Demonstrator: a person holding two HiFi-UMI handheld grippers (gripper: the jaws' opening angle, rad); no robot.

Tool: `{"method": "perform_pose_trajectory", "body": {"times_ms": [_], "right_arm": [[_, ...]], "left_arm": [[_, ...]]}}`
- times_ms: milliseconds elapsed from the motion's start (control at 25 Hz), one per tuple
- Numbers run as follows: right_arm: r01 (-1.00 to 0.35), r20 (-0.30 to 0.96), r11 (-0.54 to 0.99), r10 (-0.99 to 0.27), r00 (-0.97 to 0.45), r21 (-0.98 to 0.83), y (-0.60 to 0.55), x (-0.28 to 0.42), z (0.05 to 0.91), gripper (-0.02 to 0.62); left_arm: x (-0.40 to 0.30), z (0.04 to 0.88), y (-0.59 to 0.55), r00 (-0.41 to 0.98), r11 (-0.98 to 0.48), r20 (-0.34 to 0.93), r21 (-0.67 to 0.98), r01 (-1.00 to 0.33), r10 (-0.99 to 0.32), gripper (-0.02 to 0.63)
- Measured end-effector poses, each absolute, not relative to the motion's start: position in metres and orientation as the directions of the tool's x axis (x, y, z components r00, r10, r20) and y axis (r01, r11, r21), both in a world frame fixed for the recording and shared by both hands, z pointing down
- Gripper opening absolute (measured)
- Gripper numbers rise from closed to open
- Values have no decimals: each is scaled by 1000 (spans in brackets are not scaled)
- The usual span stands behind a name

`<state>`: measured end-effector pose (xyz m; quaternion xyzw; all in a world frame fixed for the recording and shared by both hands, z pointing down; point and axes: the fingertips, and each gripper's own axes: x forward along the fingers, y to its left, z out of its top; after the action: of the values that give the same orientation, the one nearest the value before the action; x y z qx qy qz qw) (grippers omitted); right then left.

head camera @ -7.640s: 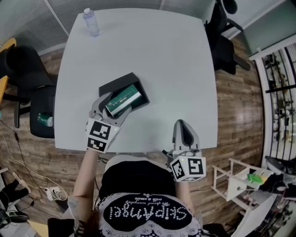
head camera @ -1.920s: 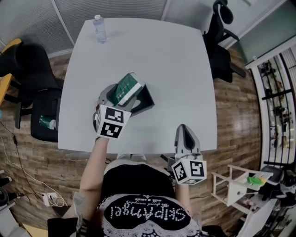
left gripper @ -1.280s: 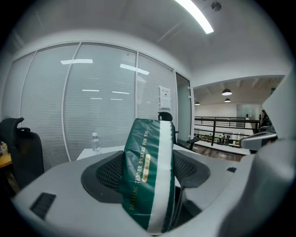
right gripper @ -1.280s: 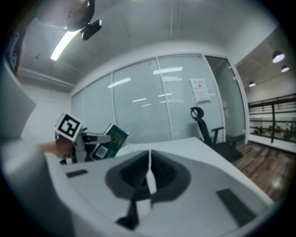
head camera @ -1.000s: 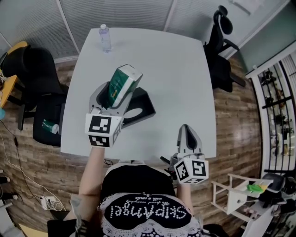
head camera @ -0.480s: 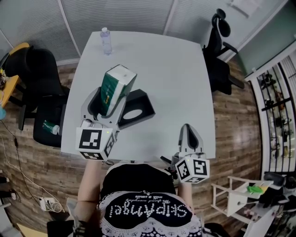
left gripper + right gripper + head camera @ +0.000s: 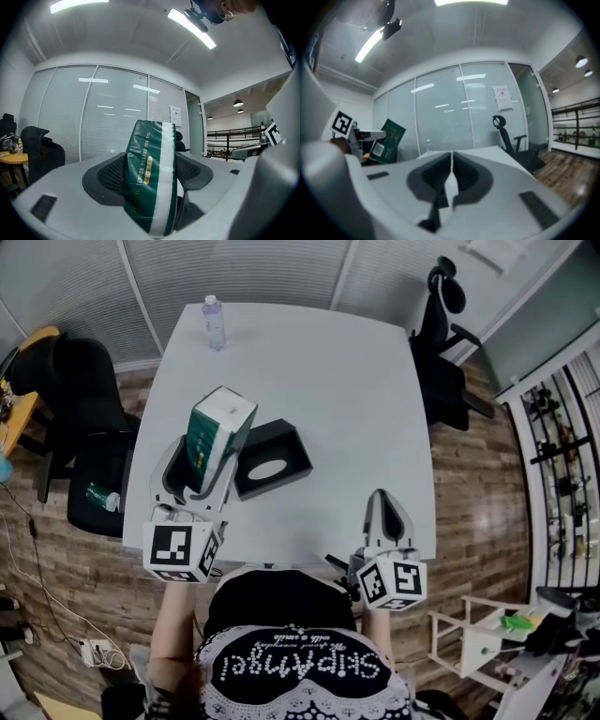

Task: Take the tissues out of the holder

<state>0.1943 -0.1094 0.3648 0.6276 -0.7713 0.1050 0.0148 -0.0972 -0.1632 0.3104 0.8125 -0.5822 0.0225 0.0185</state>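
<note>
I'm gripping the green tissue pack w/ my L tongs, now lifting it fully clear of the black holder at the desk left. R tongs idling, pinched together, empty. Extraction's looking done.

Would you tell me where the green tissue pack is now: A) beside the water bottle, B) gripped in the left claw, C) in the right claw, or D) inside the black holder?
B: the left claw is shut on the tissue pack, outside the black holder.
</note>
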Motion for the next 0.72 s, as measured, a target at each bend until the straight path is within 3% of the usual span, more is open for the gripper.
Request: {"method": "perform_pose_trajectory", "body": {"times_ms": [720], "right_arm": [[-976, 159, 168, -969, -189, -135, -103, 204, 366, 35]], "left_arm": [[-96, 327, -137, 302, -300, 80, 35, -953, -950, 350]]}}
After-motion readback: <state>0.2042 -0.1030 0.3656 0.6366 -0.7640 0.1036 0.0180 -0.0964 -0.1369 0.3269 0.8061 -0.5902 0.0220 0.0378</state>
